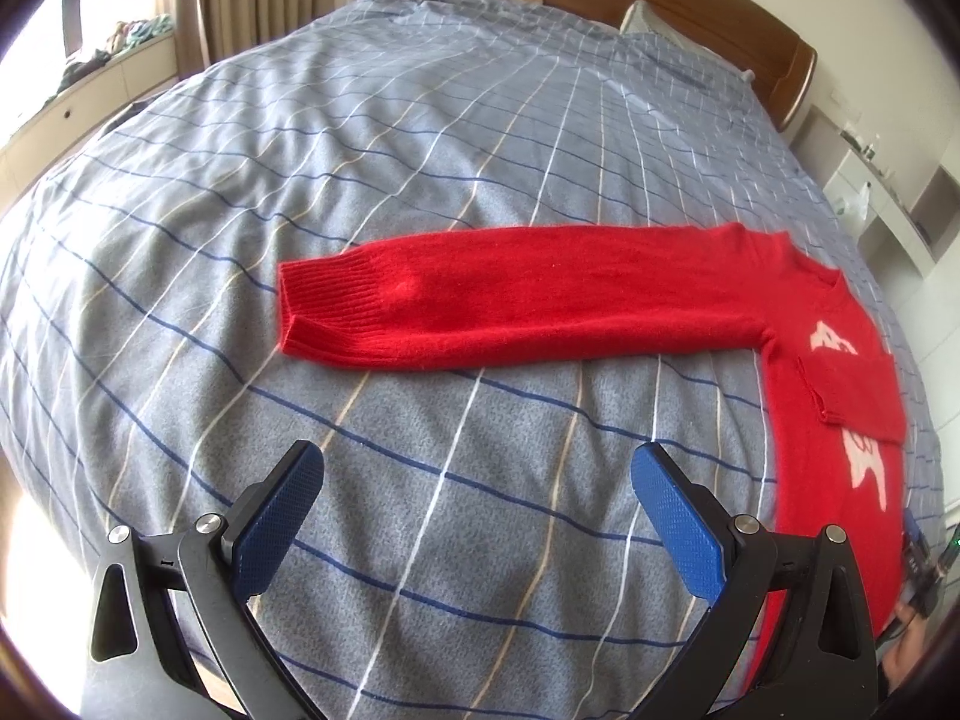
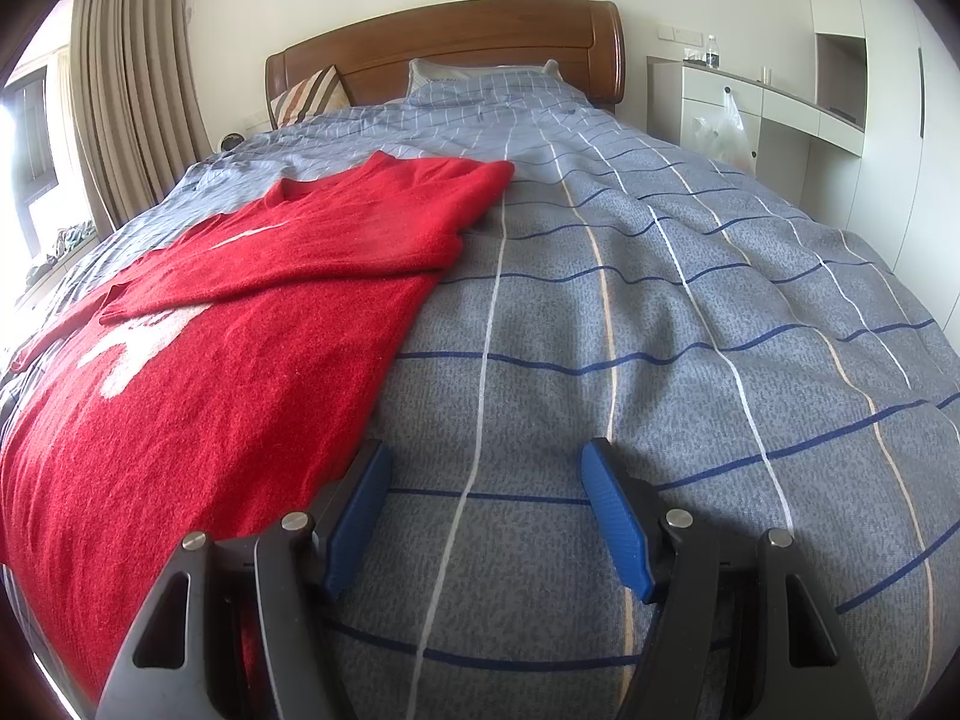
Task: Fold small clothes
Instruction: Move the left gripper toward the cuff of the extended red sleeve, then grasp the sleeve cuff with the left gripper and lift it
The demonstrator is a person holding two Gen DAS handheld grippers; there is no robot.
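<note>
Black claw (image 1: 477, 468), blue textured pads (image 1: 675, 522)

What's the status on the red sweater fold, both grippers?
Left gripper open, empty, short of outstretched sleeve. Right gripper open, empty, beside red knit sweater. Other sleeve already folded across chest. Blue checked bedspread unobstructed.

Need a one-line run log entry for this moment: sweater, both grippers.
sweater: flat on bed, one sleeve folded in, other out | left gripper: open, empty | right gripper: open, empty
</note>
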